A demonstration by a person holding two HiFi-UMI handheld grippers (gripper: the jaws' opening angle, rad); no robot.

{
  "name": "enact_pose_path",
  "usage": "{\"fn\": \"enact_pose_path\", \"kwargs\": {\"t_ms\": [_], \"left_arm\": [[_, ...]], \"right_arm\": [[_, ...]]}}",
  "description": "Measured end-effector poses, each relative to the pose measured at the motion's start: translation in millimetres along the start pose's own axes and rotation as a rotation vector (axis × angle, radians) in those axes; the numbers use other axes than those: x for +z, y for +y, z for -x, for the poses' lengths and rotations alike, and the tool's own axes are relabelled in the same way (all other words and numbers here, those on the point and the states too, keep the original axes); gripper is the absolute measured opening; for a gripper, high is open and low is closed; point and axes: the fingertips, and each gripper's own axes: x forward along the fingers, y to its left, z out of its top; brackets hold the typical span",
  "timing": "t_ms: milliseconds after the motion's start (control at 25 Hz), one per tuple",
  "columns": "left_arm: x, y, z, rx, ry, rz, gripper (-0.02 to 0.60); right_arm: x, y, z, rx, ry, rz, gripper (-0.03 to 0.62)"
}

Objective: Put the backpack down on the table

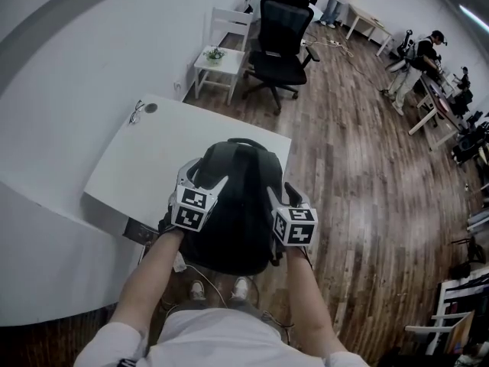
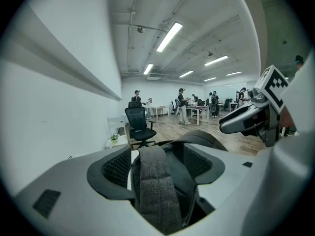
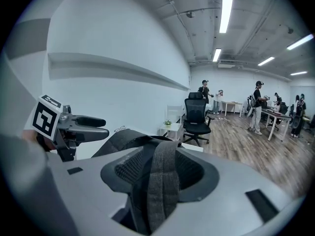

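Two grippers flank the backpack (image 1: 241, 205), which sits over the table's (image 1: 145, 167) near edge, partly past it; left gripper (image 1: 205, 178) jaws spread, a grey strap (image 2: 155, 181) lying unpinched between them; right gripper (image 1: 284, 196) likewise spread around its strap (image 3: 162, 181).

left tool (image 1: 202, 177): jaws apart | right tool (image 1: 283, 196): seemingly apart too

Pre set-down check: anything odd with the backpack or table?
Nothing damaged or spilled. The backpack hangs from the left gripper and right gripper, its straps running between wide-apart jaws rather than pinched, and its lower end seems to overhang the table's near edge. Glasses lie at the far corner.
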Motion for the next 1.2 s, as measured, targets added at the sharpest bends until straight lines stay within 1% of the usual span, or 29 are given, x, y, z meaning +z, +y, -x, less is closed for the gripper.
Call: {"fn": "enact_pose_path", "kwargs": {"t_ms": [40, 80, 200, 280, 320, 400, 480, 560, 640, 800, 960, 1080, 1200], "left_arm": [[3, -2, 5, 0.008, -0.011, 0.003, 0.349], [5, -3, 10, 0.015, -0.018, 0.004, 0.308], [5, -6, 22, 0.036, -0.014, 0.0, 0.215], [5, -8, 31, 0.049, -0.01, 0.009, 0.126], [6, -9, 35, 0.055, -0.011, 0.016, 0.096], [7, -11, 41, 0.058, -0.019, 0.03, 0.047], [12, -17, 47, 0.042, -0.03, 0.046, 0.02], [19, -25, 56, 0.022, -0.049, 0.066, 0.018], [31, -31, 66, 0.024, -0.085, 0.078, 0.018], [71, -39, 89, 0.032, -0.196, 0.069, 0.018], [111, -50, 118, 0.019, -0.311, 0.059, 0.018], [135, -59, 146, 0.01, -0.389, 0.054, 0.018], [151, -63, 177, 0.007, -0.448, 0.042, 0.017]], "right_arm": [[1, -1, 4, -0.01, -0.008, 0.013, 0.185], [2, -1, 8, -0.02, -0.014, 0.026, 0.122], [4, -1, 19, -0.036, -0.028, 0.035, 0.089], [5, 0, 29, -0.041, -0.037, 0.03, 0.074], [6, 1, 33, -0.042, -0.043, 0.028, 0.068], [10, 2, 40, -0.041, -0.063, 0.023, 0.058], [15, 4, 47, -0.03, -0.088, 0.012, 0.052], [21, 8, 57, -0.014, -0.114, 0.004, 0.048], [32, 10, 70, -0.005, -0.147, 0.014, 0.046], [68, 13, 103, 0.007, -0.248, 0.035, 0.046], [102, 15, 142, 0.018, -0.351, 0.063, 0.046], [119, 20, 173, 0.024, -0.418, 0.092, 0.046], [132, 28, 197, 0.036, -0.472, 0.113, 0.046]]}}
